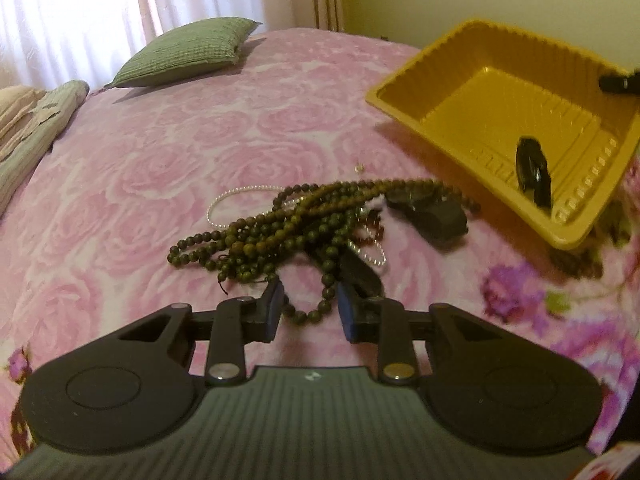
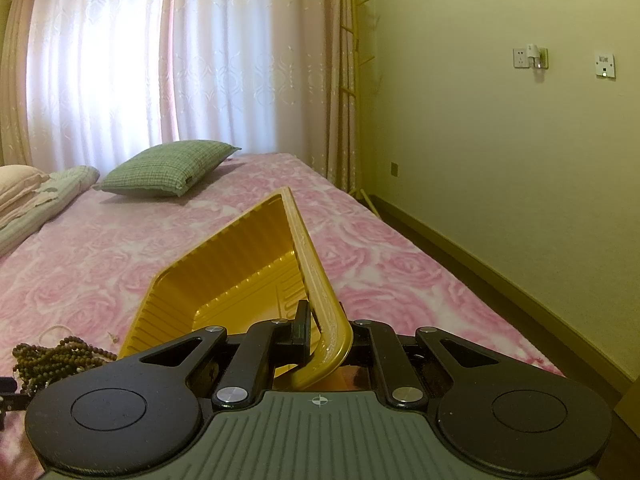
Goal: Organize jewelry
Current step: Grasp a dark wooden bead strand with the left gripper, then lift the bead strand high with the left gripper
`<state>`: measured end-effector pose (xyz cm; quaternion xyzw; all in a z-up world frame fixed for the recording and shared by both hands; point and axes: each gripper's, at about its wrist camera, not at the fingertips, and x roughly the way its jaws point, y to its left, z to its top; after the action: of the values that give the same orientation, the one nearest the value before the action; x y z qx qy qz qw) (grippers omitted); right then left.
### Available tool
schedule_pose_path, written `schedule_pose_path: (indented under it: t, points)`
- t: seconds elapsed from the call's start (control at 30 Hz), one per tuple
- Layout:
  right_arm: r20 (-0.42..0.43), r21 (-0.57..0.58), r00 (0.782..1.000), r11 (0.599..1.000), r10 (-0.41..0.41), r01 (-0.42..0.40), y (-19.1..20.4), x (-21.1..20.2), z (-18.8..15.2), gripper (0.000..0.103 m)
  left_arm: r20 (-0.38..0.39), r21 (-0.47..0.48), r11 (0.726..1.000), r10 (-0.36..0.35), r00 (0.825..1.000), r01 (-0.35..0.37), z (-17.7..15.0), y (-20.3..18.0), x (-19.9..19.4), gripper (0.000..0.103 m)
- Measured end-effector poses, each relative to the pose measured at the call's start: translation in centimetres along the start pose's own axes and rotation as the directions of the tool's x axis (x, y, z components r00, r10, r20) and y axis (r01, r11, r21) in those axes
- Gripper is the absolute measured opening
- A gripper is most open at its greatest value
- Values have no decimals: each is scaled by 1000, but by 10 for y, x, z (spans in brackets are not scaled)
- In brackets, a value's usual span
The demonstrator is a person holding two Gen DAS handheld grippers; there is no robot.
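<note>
A tangled pile of dark green-brown bead necklaces (image 1: 280,232) lies on the pink rose bedspread (image 1: 160,168), with a white pearl strand (image 1: 236,196) and a clear bead bracelet (image 1: 374,254) mixed in. My left gripper (image 1: 308,312) is open just in front of the pile, a bead loop between its fingers. A yellow plastic tray (image 1: 500,120) sits tilted at the right. My right gripper (image 2: 326,330) is shut on the tray's rim (image 2: 320,300) and lifts that side. The beads also show in the right wrist view (image 2: 52,360).
A dark object (image 1: 432,214) lies by the pile, and another dark piece (image 1: 534,172) is inside the tray. A small ring (image 1: 359,168) lies on the bedspread. A green pillow (image 1: 188,52) and folded bedding (image 1: 36,128) lie at the far left. The bed's right edge (image 2: 460,280) drops beside the wall.
</note>
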<state>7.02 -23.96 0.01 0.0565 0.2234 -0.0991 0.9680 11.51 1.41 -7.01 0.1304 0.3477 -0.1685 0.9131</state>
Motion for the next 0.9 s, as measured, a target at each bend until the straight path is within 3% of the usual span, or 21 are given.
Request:
schedule_pose_path:
  t: [0.17, 0.3, 0.37, 0.63, 0.9]
  points:
    - [-2, 0, 1000, 1000, -1, 1, -1, 1, 0, 9, 7, 53, 997, 56, 998, -56, -1, -11, 12, 23]
    - [-6, -1, 1000, 1000, -5, 5, -2, 3, 1, 9, -3, 47, 996, 72, 997, -72, 3, -13, 20, 6]
    - [-6, -1, 1000, 1000, -5, 5, -3, 4, 1, 9, -1, 42, 997, 65, 998, -64, 5, -13, 17, 6]
    - [-4, -3, 1000, 1000, -5, 5, -2, 4, 0, 9, 83, -45, 999, 33, 996, -29, 29, 10, -29, 6]
    - [1, -9, 1000, 1000, -8, 8, -1, 5, 0, 9, 192, -94, 996, 17, 981, 1, 78, 34, -79, 6]
